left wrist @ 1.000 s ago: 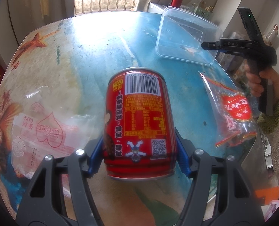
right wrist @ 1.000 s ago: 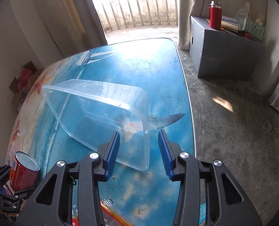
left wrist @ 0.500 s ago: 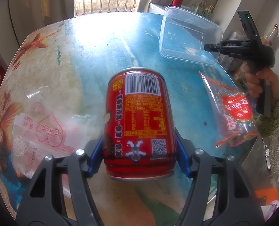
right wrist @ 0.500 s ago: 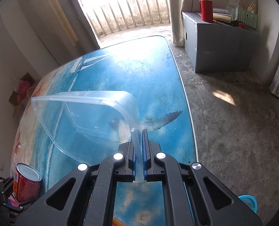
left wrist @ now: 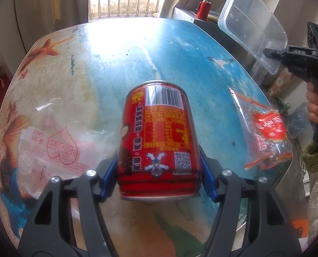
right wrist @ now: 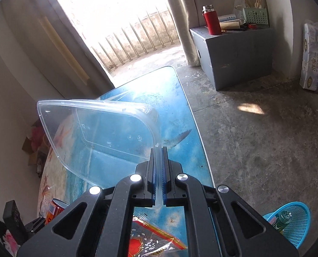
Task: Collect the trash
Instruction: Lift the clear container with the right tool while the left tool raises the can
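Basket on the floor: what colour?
Light blue mesh basket, with a bottle in it; the right wrist view shows it best.

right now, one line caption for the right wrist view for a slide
Right gripper pinches the rim of a clear plastic container, held above the blue table.

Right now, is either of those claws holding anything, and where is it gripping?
Both are. The left gripper clamps the red can by its sides near the bottom. The right gripper pinches the clear plastic tub by one rim edge.

Blown-out window (right wrist: pixel 116 10) backlight, fisheye warp
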Tool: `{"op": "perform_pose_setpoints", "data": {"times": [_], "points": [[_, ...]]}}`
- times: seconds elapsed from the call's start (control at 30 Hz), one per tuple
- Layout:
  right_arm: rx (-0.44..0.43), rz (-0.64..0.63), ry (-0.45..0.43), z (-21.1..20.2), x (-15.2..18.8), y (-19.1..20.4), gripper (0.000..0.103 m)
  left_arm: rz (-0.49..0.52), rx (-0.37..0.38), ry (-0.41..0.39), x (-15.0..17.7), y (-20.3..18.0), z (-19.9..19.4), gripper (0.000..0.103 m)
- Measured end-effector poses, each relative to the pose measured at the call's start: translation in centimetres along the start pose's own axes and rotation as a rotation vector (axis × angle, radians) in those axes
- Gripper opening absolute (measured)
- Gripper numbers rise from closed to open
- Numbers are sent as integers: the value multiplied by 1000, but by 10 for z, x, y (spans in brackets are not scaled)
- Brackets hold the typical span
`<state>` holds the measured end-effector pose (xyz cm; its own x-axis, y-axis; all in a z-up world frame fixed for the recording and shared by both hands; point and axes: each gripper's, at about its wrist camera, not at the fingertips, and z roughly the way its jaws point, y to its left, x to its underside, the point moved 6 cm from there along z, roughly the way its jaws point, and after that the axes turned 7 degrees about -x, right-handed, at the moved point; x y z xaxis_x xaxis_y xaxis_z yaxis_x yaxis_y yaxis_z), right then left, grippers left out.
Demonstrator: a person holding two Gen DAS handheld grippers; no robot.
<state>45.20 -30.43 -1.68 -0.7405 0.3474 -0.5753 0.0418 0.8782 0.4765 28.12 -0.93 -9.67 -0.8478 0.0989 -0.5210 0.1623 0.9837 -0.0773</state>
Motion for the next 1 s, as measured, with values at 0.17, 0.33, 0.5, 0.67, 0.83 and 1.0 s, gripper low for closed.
{"op": "perform_pose_setpoints", "data": {"times": [0.17,0.33,0.5,0.67,0.83,1.0], "points": [[-7,34,-43,-33,10,1,5,-14,12,-24,0,1,-13,62],[31,78,-74,-52,28,2,5,-11,40,-43,-2,0,-19,62],[5,154,-109,-61,47,1,5,-8,59,-44,-1,-1,-18,62],[-25,190,-137,-71,61,0,5,-2,43,-75,-2,2,-28,62],[-37,198,-136,-79,69,-1,5,-25,41,-112,-4,5,-43,62],[-60,212,-146,-88,75,-2,5,-29,31,-150,-5,6,-62,62]]}}
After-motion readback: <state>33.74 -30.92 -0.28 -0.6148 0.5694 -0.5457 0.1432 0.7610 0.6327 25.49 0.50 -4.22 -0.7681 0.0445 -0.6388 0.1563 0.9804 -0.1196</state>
